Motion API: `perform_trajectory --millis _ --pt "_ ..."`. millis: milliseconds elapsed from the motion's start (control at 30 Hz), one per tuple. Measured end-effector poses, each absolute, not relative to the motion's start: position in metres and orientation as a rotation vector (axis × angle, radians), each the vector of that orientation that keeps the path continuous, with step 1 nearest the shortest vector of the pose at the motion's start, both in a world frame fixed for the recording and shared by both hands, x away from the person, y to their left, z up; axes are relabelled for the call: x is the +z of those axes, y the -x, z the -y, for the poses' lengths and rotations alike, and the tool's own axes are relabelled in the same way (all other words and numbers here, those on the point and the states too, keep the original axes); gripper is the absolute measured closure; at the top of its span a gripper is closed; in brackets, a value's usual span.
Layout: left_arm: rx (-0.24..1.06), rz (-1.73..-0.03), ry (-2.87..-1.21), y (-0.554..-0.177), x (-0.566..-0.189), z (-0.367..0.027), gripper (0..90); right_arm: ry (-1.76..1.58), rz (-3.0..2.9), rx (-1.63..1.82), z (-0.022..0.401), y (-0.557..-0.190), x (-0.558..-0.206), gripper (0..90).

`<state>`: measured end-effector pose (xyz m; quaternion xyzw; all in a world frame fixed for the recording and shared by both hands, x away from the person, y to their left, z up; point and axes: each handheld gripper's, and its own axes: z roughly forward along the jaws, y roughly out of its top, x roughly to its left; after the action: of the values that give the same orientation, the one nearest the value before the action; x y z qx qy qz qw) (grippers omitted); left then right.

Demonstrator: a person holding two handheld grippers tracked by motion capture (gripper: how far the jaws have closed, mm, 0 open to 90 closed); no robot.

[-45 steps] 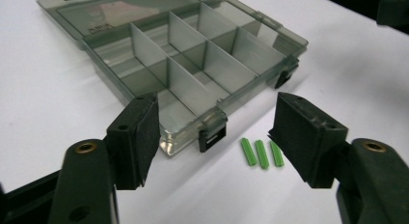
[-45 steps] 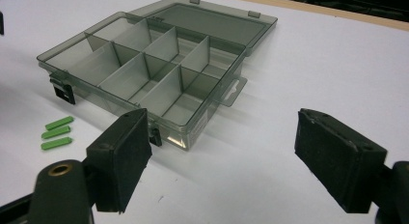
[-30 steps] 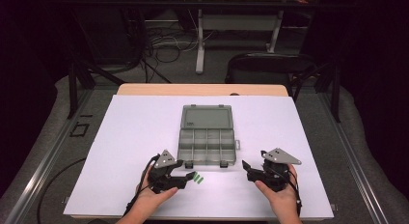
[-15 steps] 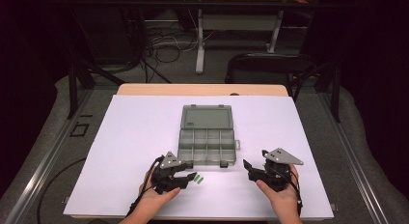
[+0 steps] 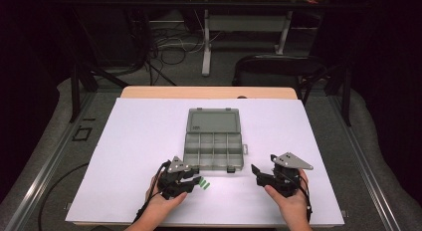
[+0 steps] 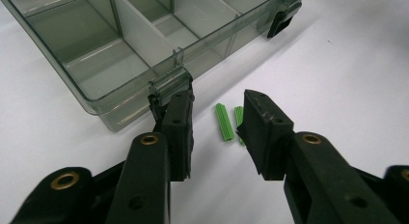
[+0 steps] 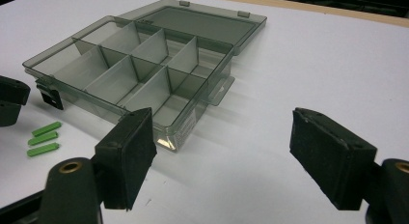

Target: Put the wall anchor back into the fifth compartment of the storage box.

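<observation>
Beside the green plugs (image 6: 224, 121), left tongs (image 6: 217, 119) have just been narrowing.

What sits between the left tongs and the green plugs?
Nothing visible. The left tongs, which have just been closing, straddle the green plugs on bare white table, pads not yet on them. The open organiser box lies beside, not across.

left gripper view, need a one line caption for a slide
Left gripper with its fingers closing around green plastic pegs on the white table, beside an open clear compartment box.
</observation>
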<state>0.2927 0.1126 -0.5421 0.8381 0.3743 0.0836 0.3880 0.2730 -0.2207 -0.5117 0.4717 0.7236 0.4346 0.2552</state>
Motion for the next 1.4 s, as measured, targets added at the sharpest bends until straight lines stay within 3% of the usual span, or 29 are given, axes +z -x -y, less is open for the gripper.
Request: perform_trajectory --millis 600,1400 --pt "0.131 -1.043 -2.134 -0.300 -0.553 -0.103 73.3 -1.287 -1.984 1.168 0.222 -0.272 -0.512 23.6" --pt "0.196 -1.008 -2.238 -0.299 -0.552 -0.094 78.0 -1.292 -1.989 1.168 0.223 -0.272 -0.513 24.7"
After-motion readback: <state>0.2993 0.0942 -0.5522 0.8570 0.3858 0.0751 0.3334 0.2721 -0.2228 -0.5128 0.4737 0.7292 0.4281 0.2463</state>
